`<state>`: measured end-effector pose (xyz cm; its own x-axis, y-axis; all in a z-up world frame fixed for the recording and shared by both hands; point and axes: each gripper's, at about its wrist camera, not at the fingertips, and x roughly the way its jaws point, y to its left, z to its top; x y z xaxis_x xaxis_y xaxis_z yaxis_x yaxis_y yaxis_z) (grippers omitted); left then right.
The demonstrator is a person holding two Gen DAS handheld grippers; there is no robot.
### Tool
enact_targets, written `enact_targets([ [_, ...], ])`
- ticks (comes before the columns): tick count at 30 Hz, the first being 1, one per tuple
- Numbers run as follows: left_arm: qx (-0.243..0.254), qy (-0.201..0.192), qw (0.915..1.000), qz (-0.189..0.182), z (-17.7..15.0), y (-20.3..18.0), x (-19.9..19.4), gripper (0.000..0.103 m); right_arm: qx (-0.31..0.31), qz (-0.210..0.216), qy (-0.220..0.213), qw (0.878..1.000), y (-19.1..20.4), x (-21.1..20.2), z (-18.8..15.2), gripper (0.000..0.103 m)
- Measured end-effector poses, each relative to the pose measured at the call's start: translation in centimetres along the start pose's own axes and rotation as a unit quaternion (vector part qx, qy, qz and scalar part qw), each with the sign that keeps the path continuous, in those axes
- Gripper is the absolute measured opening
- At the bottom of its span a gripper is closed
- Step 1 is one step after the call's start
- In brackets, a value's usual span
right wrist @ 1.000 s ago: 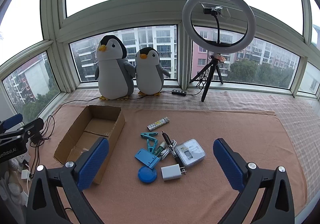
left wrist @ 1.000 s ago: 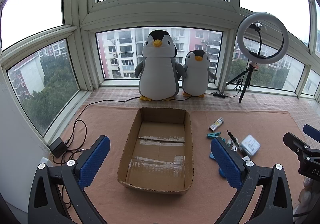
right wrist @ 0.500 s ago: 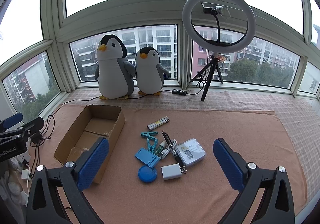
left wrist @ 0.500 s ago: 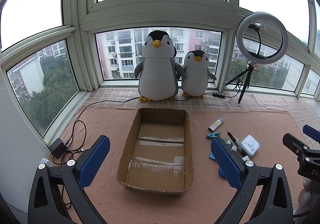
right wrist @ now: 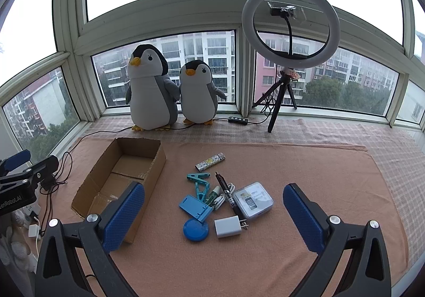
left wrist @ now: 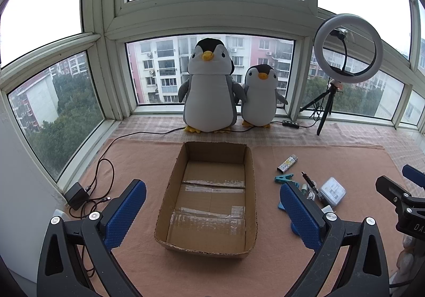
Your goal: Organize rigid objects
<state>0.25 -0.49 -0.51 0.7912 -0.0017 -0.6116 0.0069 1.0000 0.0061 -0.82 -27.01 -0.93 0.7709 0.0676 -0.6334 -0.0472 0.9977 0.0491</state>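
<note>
An empty cardboard box [left wrist: 209,246] [right wrist: 90,182] sits on the pink cloth. To its right lies a pile of small items: a patterned lighter [right wrist: 209,161], teal clips [right wrist: 198,177], a black pen [right wrist: 228,194], a clear plastic case [right wrist: 253,200], a blue phone stand [right wrist: 194,207], a blue round lid [right wrist: 195,229] and a white charger plug [right wrist: 228,227]. My left gripper [left wrist: 212,206] hangs open above the box's near end. My right gripper [right wrist: 213,213] is open above the pile, holding nothing.
Two plush penguins [left wrist: 209,92] [right wrist: 196,92] stand at the window. A ring light on a tripod [right wrist: 289,31] stands at the back right. A black adapter with cables [left wrist: 77,194] lies left of the box. Bare cloth stretches right of the pile.
</note>
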Motion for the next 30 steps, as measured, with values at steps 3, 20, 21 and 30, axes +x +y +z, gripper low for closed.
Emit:
enact_targets([
  [3, 0.0, 0.003, 1.0, 0.0, 0.0, 0.0, 0.4, 0.102, 0.001, 0.0, 0.002, 1.0, 0.0, 0.2, -0.2, 0.103],
  [20, -0.008, 0.045, 0.9988, 0.015, -1.4, 2.5, 4.5, 0.102, 0.005, -0.003, 0.024, 1.0, -0.4, 1.4, -0.3, 0.103],
  [21, -0.009, 0.05, 0.9985, 0.018, -1.7, 2.8, 4.9, 0.102, 0.005, -0.004, 0.025, 1.0, -0.5, 1.5, -0.3, 0.103],
  [30, -0.028, 0.114, 0.9917, 0.051, -4.9, 6.4, 10.6, 0.088, 0.006, -0.008, 0.04, 0.999, -1.3, 2.5, -1.2, 0.103],
])
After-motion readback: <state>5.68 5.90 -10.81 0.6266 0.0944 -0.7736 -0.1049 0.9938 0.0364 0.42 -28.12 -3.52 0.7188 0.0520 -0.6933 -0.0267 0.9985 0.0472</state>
